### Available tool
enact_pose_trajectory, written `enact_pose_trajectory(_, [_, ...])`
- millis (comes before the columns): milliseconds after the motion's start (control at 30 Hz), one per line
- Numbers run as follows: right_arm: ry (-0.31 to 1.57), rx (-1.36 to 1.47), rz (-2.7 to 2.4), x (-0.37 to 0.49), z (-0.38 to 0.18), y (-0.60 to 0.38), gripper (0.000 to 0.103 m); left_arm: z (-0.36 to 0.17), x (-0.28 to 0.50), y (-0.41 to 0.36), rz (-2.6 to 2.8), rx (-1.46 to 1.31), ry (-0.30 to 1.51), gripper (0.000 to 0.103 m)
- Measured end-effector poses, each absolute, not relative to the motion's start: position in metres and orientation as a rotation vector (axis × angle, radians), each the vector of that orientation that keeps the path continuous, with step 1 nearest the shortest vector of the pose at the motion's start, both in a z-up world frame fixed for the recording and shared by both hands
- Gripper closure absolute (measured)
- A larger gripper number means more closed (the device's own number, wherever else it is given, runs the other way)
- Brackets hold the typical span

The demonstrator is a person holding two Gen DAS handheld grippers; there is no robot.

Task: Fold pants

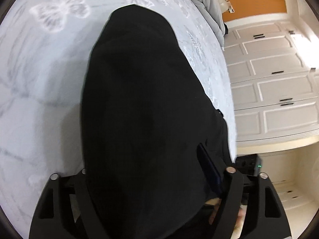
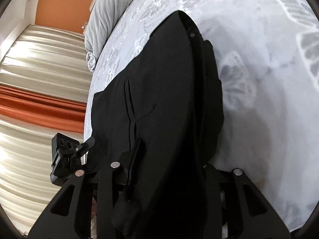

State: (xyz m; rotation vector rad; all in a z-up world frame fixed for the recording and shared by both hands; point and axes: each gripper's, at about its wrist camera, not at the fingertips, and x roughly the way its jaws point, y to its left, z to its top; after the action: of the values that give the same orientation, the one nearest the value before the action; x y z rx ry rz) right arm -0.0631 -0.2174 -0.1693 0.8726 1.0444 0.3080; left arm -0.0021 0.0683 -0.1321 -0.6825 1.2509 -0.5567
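A: The black fabric pants (image 1: 139, 109) drape over the left gripper (image 1: 151, 171), hiding one finger in the frame's lower middle.

B: Same with the right gripper (image 2: 169, 159); whether its pads pinch cloth can't be told. The pale butterfly-print bedspread (image 2: 269, 99) is blurred at right.

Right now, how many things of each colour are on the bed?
Black: 1, the pants, spread on top.
Pale grey with white butterflies: 1, the bedspread under them.
Plain grey: 1, the bunched duvet at the far end.
Total: 3
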Motion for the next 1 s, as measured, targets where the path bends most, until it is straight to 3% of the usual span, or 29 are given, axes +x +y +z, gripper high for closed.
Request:
enact_pose_trajectory(33, [1.023, 0.851, 0.303, -0.065, -0.164, -0.215, 0.083, -0.129, -0.004, 0.061, -0.492, -0.593, 1.255, 0.082])
enact_pose_trajectory(167, [0.931, 0.746, 0.333, -0.073, -0.129, -0.205, 0.086, -0.095, -0.02, 0.045, -0.449, -0.375, 1.152, 0.095])
enact_pose_trajectory(600, [0.62, 0.52, 0.437, -0.06, -0.005, -0.195, 0.086, 0.065, -0.037, 0.031, -0.436, -0.127, 0.781, 0.095])
enact_pose_trajectory(1000, [0.449, 0.43, 0.501, 0.017, 0.084, -0.183, 0.086, 0.158, 0.006, 0.042, -0.409, -0.096, 0.591, 0.095])
